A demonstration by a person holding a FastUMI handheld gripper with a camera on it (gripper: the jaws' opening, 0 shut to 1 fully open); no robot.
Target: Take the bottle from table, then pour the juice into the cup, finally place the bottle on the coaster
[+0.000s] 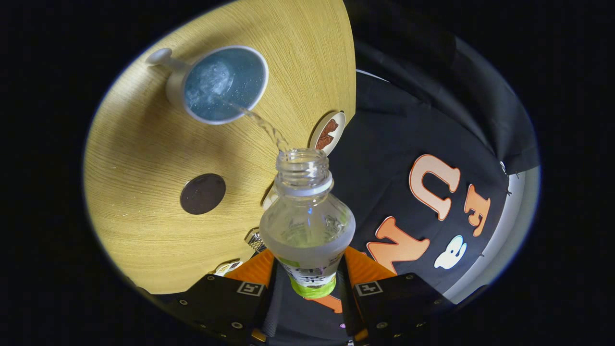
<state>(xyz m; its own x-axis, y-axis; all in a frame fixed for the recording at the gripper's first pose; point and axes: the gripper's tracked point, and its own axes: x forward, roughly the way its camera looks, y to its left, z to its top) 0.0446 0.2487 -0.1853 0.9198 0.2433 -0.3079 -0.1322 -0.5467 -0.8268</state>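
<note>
Claw (pixel 310 278) clamped on bottle (pixel 307 226), both fingers pressing; bottle tilted, juice stream (pixel 262 122) falling into cup (pixel 223 84) on bench (pixel 144 158)

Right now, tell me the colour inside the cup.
Blue inside, white outside; gripper view shows the cup best, as the gripper pours from the bottle.

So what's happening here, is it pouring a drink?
Yes. A hand-held gripper has its two fingers clamped on a clear bottle, uncapped and tipped forward. A thin stream runs from its mouth into the white cup on the wooden table. A dark round coaster lies bare beside it, waiting for the bottle.
</note>
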